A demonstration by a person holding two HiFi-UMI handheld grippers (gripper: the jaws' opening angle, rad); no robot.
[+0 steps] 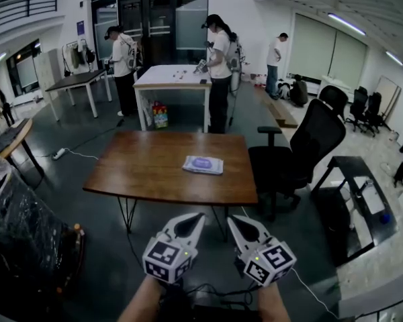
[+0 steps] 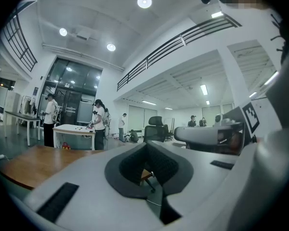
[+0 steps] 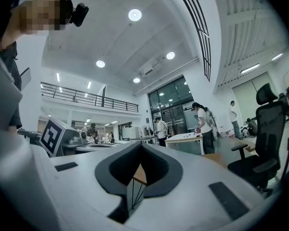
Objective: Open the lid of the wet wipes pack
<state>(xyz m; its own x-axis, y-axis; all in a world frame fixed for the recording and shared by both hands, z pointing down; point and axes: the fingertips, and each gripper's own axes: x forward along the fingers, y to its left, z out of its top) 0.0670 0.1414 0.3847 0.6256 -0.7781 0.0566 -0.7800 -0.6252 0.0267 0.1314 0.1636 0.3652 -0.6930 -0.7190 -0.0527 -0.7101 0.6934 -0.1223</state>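
The wet wipes pack (image 1: 203, 164), white with a blue label, lies flat on the right half of the wooden table (image 1: 141, 170). Both grippers are held level in front of the table's near edge, well short of the pack and off the table. My left gripper (image 1: 195, 219) has its jaws together with nothing between them; in the left gripper view its tips (image 2: 147, 145) meet over the table top. My right gripper (image 1: 234, 221) is shut and empty too, and its tips (image 3: 140, 145) meet in the right gripper view. The pack does not show in either gripper view.
A black office chair (image 1: 302, 146) stands against the table's right side. A low dark side table (image 1: 358, 183) is further right. Black bags (image 1: 20, 233) sit at the left. Behind, people stand round a white table (image 1: 171, 79). A cable (image 1: 74, 154) runs over the floor.
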